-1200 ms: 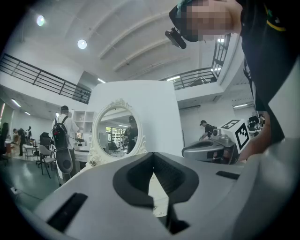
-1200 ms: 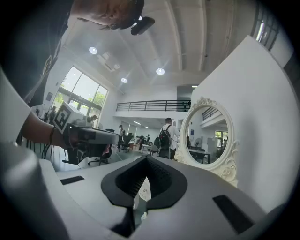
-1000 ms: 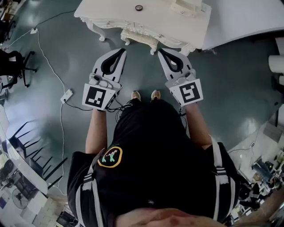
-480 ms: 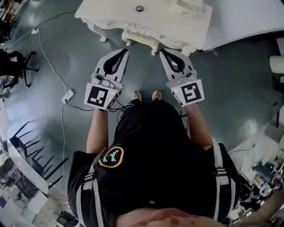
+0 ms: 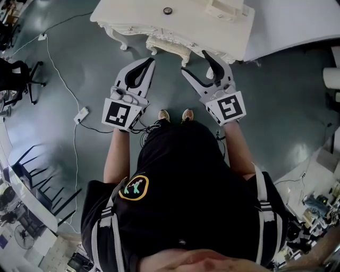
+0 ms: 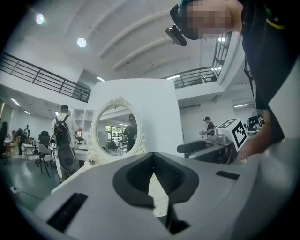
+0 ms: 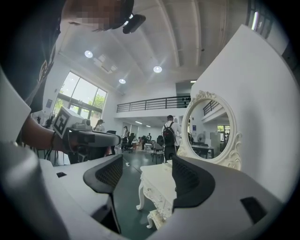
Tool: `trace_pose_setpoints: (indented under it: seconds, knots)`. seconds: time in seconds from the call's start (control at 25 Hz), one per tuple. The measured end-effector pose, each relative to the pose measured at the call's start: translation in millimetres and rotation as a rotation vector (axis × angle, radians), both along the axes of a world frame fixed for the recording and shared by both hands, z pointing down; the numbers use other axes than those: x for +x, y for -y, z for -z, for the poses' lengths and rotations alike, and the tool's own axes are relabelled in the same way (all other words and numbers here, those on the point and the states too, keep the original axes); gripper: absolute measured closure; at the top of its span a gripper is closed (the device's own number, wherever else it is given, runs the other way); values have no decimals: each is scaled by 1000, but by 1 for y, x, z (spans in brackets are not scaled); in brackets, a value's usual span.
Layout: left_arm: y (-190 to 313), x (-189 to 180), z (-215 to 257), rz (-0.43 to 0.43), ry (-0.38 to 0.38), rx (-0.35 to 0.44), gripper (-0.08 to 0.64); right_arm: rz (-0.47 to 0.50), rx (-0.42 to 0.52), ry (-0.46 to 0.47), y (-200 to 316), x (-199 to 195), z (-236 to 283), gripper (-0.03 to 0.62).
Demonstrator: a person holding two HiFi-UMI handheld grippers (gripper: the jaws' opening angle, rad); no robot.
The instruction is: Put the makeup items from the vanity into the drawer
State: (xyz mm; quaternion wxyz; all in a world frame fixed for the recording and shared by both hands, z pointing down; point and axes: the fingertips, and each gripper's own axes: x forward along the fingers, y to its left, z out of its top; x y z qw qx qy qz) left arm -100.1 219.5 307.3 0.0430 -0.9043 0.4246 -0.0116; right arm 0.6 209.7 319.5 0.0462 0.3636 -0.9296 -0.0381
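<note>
The person stood facing the white vanity (image 5: 202, 32) on the grey-green floor (image 5: 79, 69), shoes (image 5: 173, 114) just short of its carved front, with one pair of tongs in each hand, both held level and aimed at it. The left tongs (image 5: 148, 62) were narrow: in the left gripper view their dark pads met at the tips (image 6: 153, 155) with nothing between them. The right tongs (image 5: 195, 62) stood partway wide, having just been opening. In the right gripper view (image 7: 147, 171) the gap held nothing, and only the vanity's corner and leg (image 7: 157, 192) showed beyond it. Both pairs hung near the vanity's front edge without touching it.

A small round dark-rimmed item (image 5: 168, 10) lay on the tabletop towards the far side, well apart from both tongs. An oval mirror (image 6: 115, 131) in a white ornate frame stood upright on the tabletop. A white power strip (image 5: 80, 114) with its cable lay on the floor to the person's left.
</note>
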Motion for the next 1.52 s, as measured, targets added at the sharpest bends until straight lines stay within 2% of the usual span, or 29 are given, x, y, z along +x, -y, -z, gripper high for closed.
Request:
trace_pose_setpoints:
  seconds: [0.2,0.28,0.64,1.16,1.32,1.52]
  knots:
    - [0,1,-1,1,2,-4,541,-16,-1,-20,5,4,-5,44]
    - [1,1,0,2,1,-3,541,-27,6,-20,7,6,-4,-6]
    - [7,7,-1,14,7,-3,541,-20,5,-19,12,12,-10,-6]
    - [11,39,-5,72,26,-2,541,37,14,12,19,38,-11,-6]
    - [27,41,-7,59,28,-2,541,35,14,14,33,34,-11,-6]
    - [70,28,-13,33,17,0,541,15,15,0,71,19,-20,-6]
